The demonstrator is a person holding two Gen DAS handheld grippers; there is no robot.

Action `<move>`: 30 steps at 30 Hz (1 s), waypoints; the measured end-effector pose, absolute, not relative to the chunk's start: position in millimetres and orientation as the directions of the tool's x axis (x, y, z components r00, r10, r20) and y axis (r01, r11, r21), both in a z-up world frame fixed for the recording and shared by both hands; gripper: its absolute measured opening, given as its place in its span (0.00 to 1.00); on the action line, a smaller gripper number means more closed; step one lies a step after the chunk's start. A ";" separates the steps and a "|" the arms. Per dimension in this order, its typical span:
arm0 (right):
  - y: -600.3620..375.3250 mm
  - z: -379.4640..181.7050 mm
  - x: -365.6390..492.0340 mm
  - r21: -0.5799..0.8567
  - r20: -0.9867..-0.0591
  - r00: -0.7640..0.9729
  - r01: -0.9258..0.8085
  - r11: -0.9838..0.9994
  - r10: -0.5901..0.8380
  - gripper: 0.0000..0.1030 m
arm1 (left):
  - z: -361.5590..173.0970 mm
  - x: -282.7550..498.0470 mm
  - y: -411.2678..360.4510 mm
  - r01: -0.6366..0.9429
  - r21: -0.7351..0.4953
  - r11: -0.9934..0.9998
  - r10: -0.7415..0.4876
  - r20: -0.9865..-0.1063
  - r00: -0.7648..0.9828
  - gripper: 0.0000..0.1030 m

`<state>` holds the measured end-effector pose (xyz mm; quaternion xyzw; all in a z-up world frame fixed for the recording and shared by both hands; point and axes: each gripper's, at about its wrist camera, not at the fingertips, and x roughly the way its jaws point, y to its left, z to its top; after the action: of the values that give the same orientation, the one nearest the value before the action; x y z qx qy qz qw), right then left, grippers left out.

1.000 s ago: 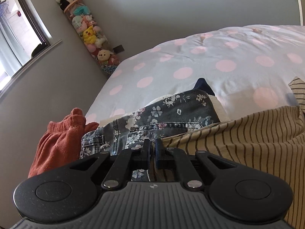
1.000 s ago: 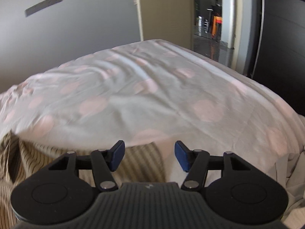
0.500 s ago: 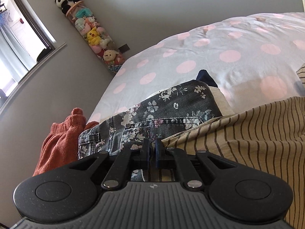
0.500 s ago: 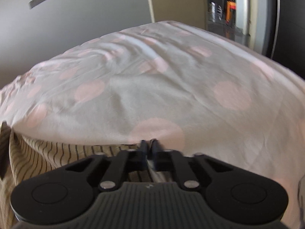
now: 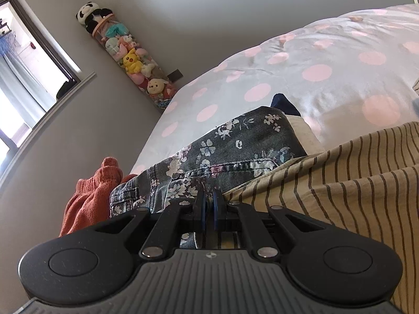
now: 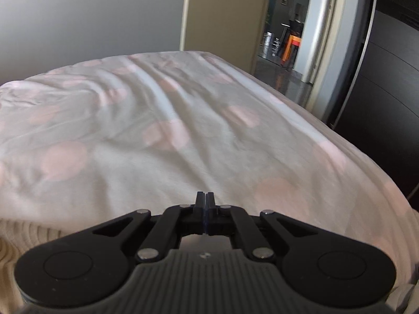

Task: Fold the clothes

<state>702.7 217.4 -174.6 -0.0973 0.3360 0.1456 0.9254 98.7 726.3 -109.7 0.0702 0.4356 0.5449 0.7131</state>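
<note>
left gripper (image 5: 208,204) sits low centre of the left wrist view, tongs pressed nearly together at the edge of the striped garment (image 5: 340,183); a thin strip of fabric appears between them, so it is judged to be pinching that garment, though the contact is partly hidden. the striped garment, beige with dark lines, fills the lower right of that frame and lies over the bed cover (image 5: 314,78), which is pale with pink dots. right gripper (image 6: 203,201) sits low centre of the right wrist view, tongs pressed fully together; whether cloth is caught between them cannot be told, as the tips are seen against the bed cover only. a blurred patch of the striped garment shows at lower left of that frame. a floral denim piece (image 5: 230,151) lies left of centre in the left view, touching the striped garment's edge, with an orange garment (image 5: 91,196) further left, at the bed's edge. judgement: the striped garment is light, soft and limp; it will sag and crease between holds and may slip from a shallow pinch. best taken at a hem or corner, one hold each side, kept taut while folding.
</note>
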 end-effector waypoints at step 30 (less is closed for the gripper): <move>190.2 -109.6 367.8 0.372 -0.731 0.099 -0.773 0.515 0.676 0.60 | -42.2 -56.8 475.0 -0.845 0.030 0.534 0.467 -0.844 0.265 0.45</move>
<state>367.8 190.2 -109.6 -0.0528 0.4592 0.4898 0.7393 -56.8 475.0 -42.2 -0.2207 0.4280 0.4292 0.7641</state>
